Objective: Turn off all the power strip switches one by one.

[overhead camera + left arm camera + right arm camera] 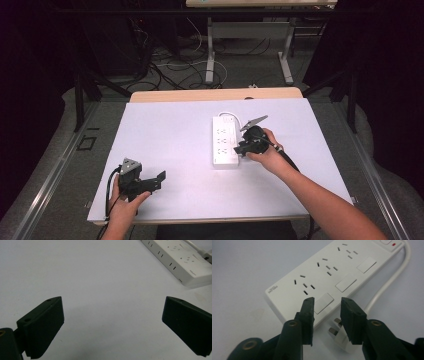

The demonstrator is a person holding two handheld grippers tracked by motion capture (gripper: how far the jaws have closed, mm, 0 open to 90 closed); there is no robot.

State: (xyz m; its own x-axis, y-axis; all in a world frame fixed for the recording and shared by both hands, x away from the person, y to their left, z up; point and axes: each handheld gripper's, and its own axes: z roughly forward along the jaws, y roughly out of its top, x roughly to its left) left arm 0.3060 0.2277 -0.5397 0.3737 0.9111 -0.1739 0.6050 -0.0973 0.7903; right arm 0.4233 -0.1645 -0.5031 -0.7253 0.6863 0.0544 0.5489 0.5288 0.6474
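A white power strip [225,142] lies flat on the white table [170,135], right of centre; the left gripper view catches it as the power strip [182,262] at its upper right. Held at the strip's near right end, my right gripper [243,148] has its jaws apart. In the right gripper view those jaws [326,302] stand over the power strip's [324,277] nearest switch. A white plug [337,336] with metal prongs lies on the table between them, untouched by the pads. The white cable [387,282] runs along the strip's side. My left gripper [157,181] rests near the front left, wide open [112,322] and empty.
The table's front edge [200,219] lies close to my left hand. Behind the table's far edge are floor cables [170,70] and the white legs of another table [210,55]. Metal rails [55,170] run along both sides.
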